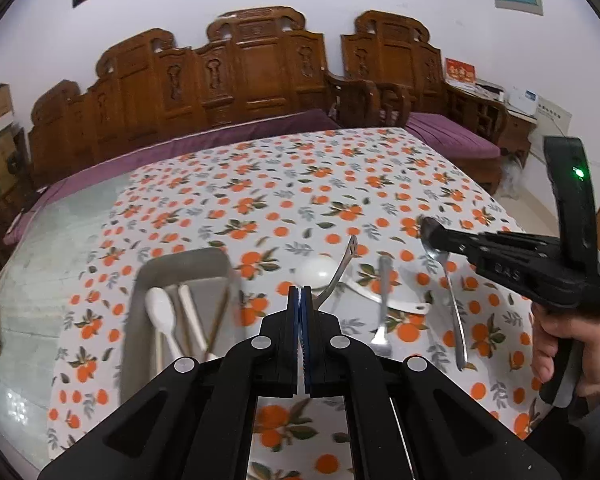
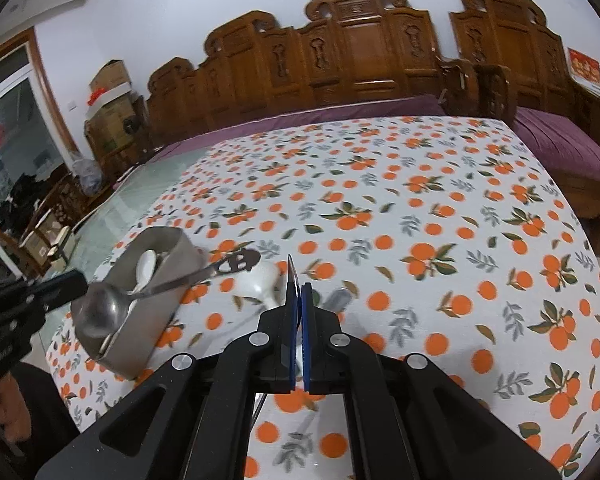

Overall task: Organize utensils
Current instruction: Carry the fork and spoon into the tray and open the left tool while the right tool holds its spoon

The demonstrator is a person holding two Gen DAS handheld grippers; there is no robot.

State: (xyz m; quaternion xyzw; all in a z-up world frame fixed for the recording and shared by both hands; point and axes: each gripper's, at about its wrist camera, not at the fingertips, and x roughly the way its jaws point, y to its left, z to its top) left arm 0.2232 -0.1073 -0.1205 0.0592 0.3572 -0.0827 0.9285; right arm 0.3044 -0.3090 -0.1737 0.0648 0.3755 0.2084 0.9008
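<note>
Left gripper (image 1: 300, 294) clamped on steel ladle (image 2: 100, 312), bowl hanging over grey tray (image 2: 180, 246) at 9 o'clock. Right gripper (image 1: 428, 229) pinching metal spoon (image 1: 454, 320) near its bowl. Both judged stiff, light, slippery: best gripped mid-handle.

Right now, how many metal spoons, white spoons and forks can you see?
Silver metal spoons: 2, one clamped in the right gripper, one in the left gripper.
White ceramic spoons: 2, one in the grey tray, one on the orange-print tablecloth.
Silver metal forks: 1.
Total: 5.
</note>
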